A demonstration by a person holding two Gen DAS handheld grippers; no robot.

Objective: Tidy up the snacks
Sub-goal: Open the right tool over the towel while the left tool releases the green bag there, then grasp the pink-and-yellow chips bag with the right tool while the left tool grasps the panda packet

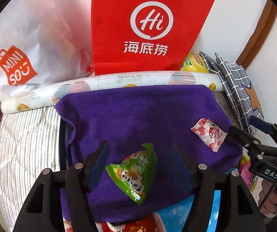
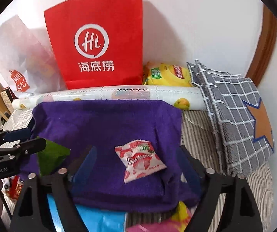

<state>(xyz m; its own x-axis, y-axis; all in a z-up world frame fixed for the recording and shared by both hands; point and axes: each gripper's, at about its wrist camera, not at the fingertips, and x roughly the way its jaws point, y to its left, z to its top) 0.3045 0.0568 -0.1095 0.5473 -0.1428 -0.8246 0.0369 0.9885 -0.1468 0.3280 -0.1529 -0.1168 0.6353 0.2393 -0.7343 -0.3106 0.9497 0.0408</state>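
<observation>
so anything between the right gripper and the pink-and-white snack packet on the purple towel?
Nothing visible. The pink-and-white packet lies flat on the purple towel, in the open between the spread jaws of the right gripper. The green packet sits off to the side, by the left gripper.

Two snack packets are lying well apart on a towel [image 2: 103, 119]: the triangular packet [image 1: 133, 174] to the left, the square packet [image 2: 139, 159] to the right. A roll [image 2: 107, 94] is lying behind the towel, two bags [image 2: 97, 38] are standing behind it against the wall, and a cushion [image 2: 233, 116] is sitting at right.
</observation>
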